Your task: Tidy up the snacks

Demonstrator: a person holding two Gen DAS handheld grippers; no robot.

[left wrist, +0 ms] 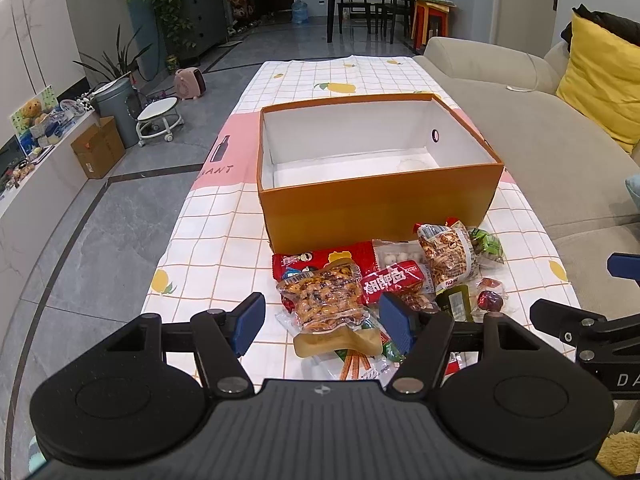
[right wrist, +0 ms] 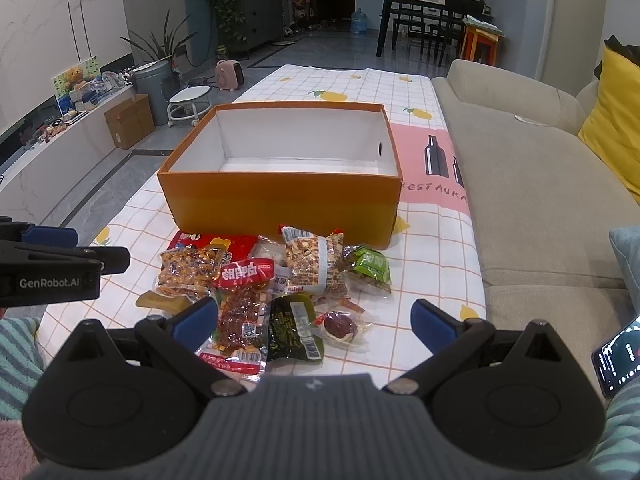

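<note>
Both tongs hung tilted down over the near end of the tabletop [right wrist: 432, 264], draped in a white checked cloth. The left tongs [left wrist: 322, 322] stood wide open with nothing gripped, a clear packet of brown nut mix [left wrist: 326, 296] lying below their gap. The right tongs [right wrist: 316, 322] were also spread wide and empty, above a dark green packet [right wrist: 290, 330] and a wrapped red date [right wrist: 340, 326]. The pile of snack packets [right wrist: 272, 280] lay at 12 o'clock from both. Just beyond it, the orange cardboard box [right wrist: 280, 200] with white inside stood open and empty.
</note>
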